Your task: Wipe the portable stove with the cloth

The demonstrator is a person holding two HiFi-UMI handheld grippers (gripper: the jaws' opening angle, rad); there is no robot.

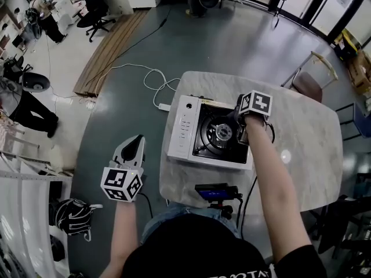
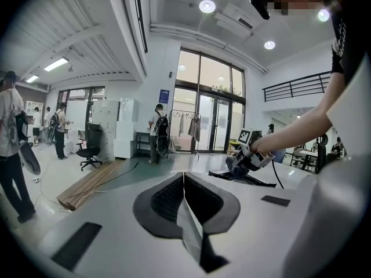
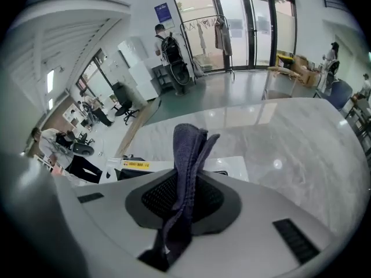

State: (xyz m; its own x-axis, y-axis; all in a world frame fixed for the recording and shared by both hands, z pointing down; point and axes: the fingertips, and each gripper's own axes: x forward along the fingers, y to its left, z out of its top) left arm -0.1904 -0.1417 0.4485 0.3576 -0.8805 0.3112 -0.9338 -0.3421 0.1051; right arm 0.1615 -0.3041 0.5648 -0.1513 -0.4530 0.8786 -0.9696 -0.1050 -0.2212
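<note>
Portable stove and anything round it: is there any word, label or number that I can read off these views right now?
No text can be read.
Yellow label on the portable stove: dark print, too small to read.
Control panel of the stove: small marks, too small to read.
Blue sign on the wall by the glass doors: blurred.
Shirt of the person: light print, cut off by the frame's edge.

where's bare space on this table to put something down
Widest bare patch: the table right of the portable stove, out to its right edge. The left end is crowded: the stove fills it, the right gripper holds the cloth above, and a black device sits at the near edge.
</note>
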